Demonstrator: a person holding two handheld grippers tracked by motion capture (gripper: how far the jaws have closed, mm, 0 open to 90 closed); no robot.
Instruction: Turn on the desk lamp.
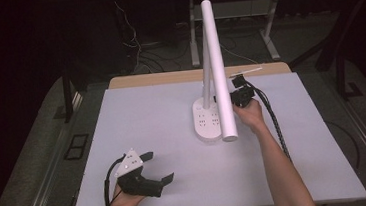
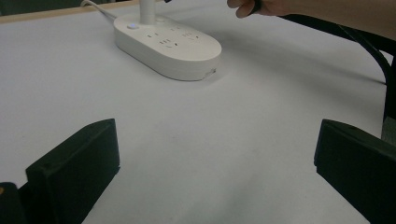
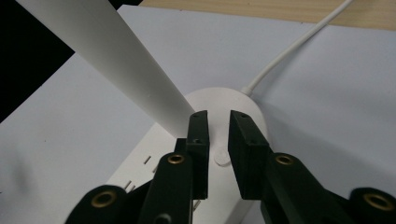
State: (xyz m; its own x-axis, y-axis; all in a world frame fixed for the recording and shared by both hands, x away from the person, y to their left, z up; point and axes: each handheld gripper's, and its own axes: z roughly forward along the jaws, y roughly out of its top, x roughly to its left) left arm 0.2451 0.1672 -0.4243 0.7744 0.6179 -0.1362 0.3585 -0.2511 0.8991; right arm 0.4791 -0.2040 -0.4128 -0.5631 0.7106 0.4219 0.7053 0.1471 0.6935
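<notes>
On the grey bench (image 1: 147, 116), our right claw (image 3: 218, 122), nearly clenched, hovers over the lamp base's button (image 3: 222, 157) at centre, unpressed; left claw (image 1: 157, 168) at seven o'clock, released.

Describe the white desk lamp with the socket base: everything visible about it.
The white desk lamp looks like smooth matte plastic. Its flat oval base lies on the pale table sheet, past the middle, and carries rows of socket slots plus a small round button. A slim post rises from the base's far end; a long tubular head slants down from its top toward the person. A white cord leaves the base's far end. The right gripper, jaws nearly together, hovers over the button; contact is unclear.
</notes>
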